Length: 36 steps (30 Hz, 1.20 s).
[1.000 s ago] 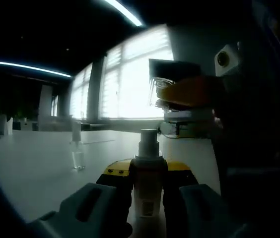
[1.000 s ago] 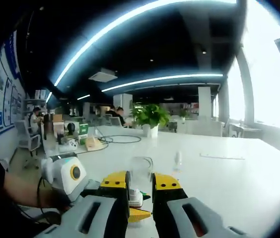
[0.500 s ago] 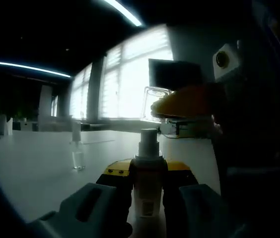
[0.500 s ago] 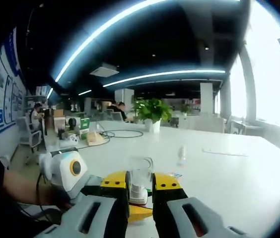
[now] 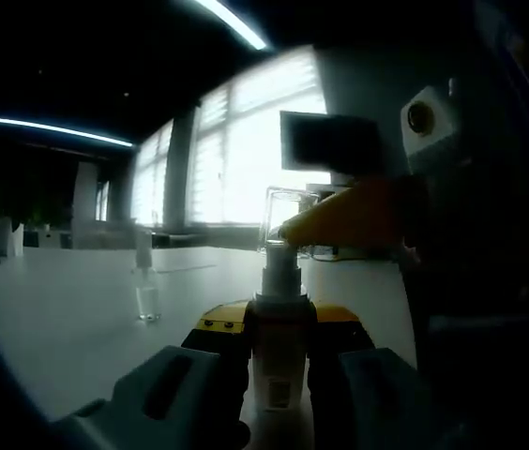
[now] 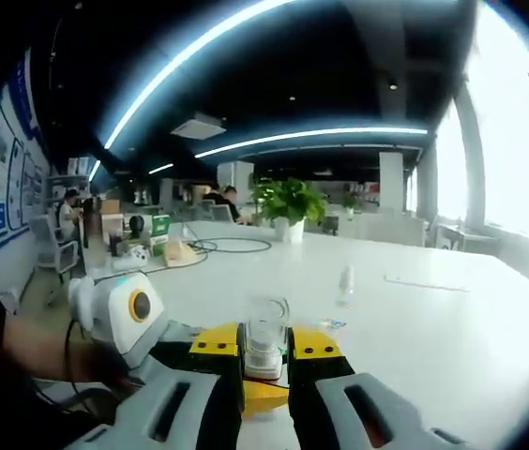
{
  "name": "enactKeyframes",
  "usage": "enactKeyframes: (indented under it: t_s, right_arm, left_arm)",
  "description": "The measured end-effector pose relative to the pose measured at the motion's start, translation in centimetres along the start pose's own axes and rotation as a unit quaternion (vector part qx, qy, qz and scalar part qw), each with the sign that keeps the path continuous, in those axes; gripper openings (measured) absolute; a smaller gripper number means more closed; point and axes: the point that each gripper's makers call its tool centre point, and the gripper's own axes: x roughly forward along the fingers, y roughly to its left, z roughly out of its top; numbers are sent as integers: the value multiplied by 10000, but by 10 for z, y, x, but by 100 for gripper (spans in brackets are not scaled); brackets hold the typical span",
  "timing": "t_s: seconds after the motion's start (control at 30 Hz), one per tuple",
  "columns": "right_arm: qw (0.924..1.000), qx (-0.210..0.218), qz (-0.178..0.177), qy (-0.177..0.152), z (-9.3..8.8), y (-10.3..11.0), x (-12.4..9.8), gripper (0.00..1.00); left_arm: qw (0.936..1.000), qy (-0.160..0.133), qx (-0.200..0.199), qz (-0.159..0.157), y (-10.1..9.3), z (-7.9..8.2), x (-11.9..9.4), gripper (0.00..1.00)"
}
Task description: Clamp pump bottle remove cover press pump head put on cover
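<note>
Left gripper view has my left claw (image 5: 279,375) clamped on the pump bottle (image 5: 279,361), jaws tight on both sides of its body, and the bottle stands upright between them with its long axis running straight up from the claw to the pump head (image 5: 280,265). Right above that head sits the clear cover (image 5: 288,211), pinched in my right claw (image 5: 294,225), which comes in from the right side with its orange jaw angled down toward the bottle. The cover looks to be just over the pump head, close but whether it touches I can't say against the bright window. In the right gripper view, my right claw (image 6: 265,349) holds the cover (image 6: 266,330) between narrow jaws, open end facing down, and the white pump head (image 6: 264,367) shows through just beneath it, so the bottle lies directly below this claw. My read: the cover is going back on, and it all turns on keeping the cover's axis in line with the bottle's upright axis before sinking it. A small second bottle (image 5: 144,291) stands on the bench (image 5: 68,319) well off to the left of my left claw.
</note>
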Motion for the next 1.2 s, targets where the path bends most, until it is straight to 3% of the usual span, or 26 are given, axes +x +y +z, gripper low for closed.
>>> enactKeyframes:
  t_s: [1.2]
  right_arm:
    - [9994, -191, -144, 244, -16, 1, 6, 12]
  left_arm:
    - [10000, 9, 6, 0, 0, -1, 0, 14]
